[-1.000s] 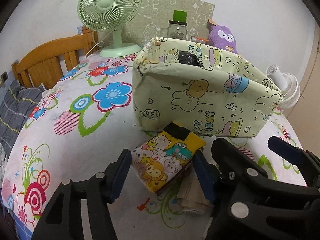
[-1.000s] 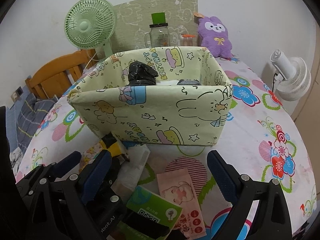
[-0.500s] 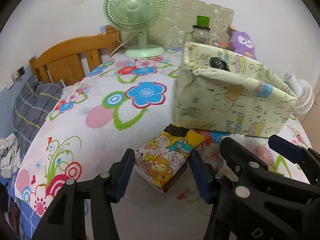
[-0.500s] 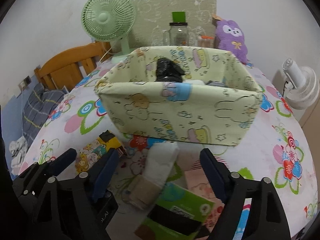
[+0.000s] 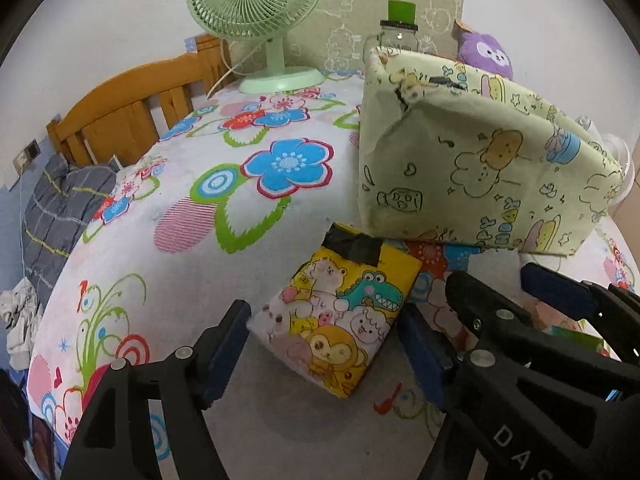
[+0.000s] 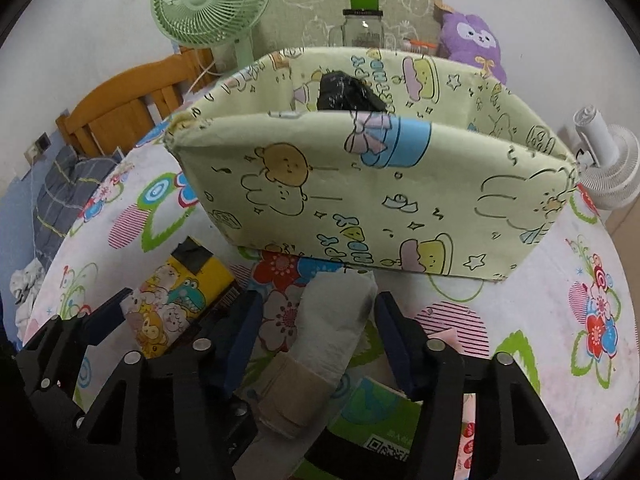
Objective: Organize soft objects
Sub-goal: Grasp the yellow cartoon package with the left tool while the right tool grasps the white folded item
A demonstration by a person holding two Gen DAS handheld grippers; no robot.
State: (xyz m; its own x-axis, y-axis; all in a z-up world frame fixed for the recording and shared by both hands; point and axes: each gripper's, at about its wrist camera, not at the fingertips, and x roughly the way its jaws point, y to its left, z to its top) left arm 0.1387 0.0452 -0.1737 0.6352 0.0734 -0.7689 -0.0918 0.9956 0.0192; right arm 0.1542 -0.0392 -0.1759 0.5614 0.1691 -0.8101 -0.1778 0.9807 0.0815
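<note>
Two soft items at least were left outside the fabric storage box (image 6: 360, 200): cartoon tissue pack (image 5: 340, 312) on the tabletop (image 5: 192, 216) near-left of the box, w/ left gripper (image 5: 324, 344) fingers opening either side, not pressing. White sock (image 6: 332, 320) lay near the box front; right gripper (image 6: 316, 332) fingers were closing around it, no contact yet. Black bundle (image 6: 348, 94) already sat inside. Rest of box interior was hidden; green pack (image 6: 376, 412) partly covered.

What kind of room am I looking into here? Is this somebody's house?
Most likely a lived-in home. A flowered tablecloth covers the table, with a green desk fan, a purple plush toy and a cartoon-print fabric bin on it, and a wooden chair alongside.
</note>
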